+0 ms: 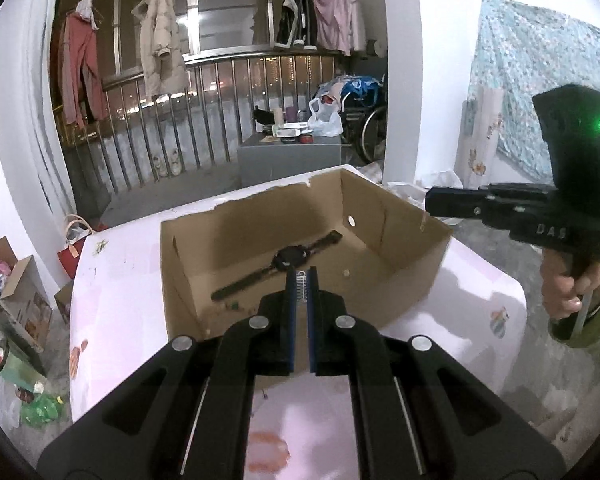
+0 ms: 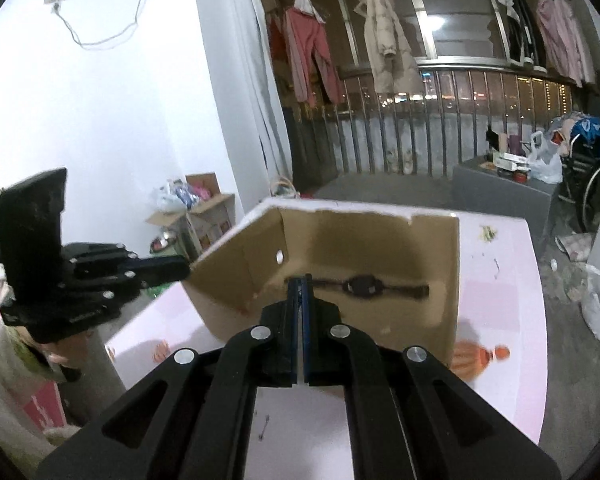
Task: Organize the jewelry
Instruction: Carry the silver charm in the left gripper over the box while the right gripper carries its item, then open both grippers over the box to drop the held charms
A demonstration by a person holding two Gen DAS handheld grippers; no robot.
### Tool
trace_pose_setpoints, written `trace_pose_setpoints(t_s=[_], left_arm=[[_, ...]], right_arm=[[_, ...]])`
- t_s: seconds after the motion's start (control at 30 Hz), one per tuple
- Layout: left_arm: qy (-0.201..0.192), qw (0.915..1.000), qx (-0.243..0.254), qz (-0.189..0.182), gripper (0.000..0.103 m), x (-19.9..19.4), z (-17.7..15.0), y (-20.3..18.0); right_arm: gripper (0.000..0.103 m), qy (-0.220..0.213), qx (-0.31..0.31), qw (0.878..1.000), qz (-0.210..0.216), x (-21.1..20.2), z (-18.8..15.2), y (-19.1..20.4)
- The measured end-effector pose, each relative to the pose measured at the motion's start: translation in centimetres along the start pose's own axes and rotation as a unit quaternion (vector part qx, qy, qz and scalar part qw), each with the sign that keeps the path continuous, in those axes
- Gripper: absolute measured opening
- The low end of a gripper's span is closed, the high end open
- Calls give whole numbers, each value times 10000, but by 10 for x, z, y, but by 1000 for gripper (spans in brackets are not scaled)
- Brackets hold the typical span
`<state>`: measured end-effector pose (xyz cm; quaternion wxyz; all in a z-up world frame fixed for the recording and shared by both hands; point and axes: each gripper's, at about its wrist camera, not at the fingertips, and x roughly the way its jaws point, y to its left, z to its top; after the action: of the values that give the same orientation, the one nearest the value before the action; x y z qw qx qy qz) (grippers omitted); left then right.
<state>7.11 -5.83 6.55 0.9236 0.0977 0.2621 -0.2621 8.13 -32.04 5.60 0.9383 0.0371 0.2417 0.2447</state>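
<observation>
We hold both grippers, left [image 1: 301, 276] and right [image 2: 300, 285], jaws shut and empty, above the box [image 1: 260, 224] where the watch [image 1: 288, 258] lies stored.

A watch [image 1: 290, 259] lies in the box [image 1: 404, 256] on the table [image 1: 116, 280]

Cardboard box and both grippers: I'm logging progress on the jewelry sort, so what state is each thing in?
Cardboard box: open-topped, upright on the pink table.
Wristwatch: lying flat inside the box, strap stretched out.
Left gripper: shut on a small silver coiled piece.
Right gripper: shut, nothing clearly held.
</observation>
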Motion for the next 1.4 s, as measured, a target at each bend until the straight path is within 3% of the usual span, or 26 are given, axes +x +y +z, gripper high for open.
trace_pose_setpoints(t_s=[0.2, 0.43, 0.57, 0.63, 0.77, 0.87, 1.1, 1.23, 1.4], left_arm=[[526, 9985, -149, -101, 4, 50, 11, 18], [955, 9946, -334, -231, 4, 93, 7, 26], [1036, 9934, -423, -259, 21, 100, 2, 29], [1058, 9929, -474, -273, 23, 101, 1, 31], [990, 9933, -543, -246, 28, 97, 1, 33], [906, 9937, -616, -238, 30, 91, 3, 36], [634, 9955, -693, -157, 31, 68, 4, 41], [401, 9965, -721, -125, 31, 42, 1, 42], [198, 9968, -773, 4, 32, 4, -15, 47]], right_arm=[[2, 667, 394, 9970, 58, 45, 15, -29], [2, 1013, 597, 9931, -7, 77, 12, -46], [3, 1108, 711, 9913, -42, 84, 8, -54], [3, 1113, 778, 9907, -41, 85, 7, -57], [5, 1063, 850, 9907, -21, 84, 8, -60], [18, 956, 899, 9914, -20, 76, 7, -62], [18, 657, 922, 9935, -94, 49, 11, -61], [19, 456, 836, 9954, -60, 28, 10, -54], [31, 319, 596, 9977, -23, 6, -4, -39]])
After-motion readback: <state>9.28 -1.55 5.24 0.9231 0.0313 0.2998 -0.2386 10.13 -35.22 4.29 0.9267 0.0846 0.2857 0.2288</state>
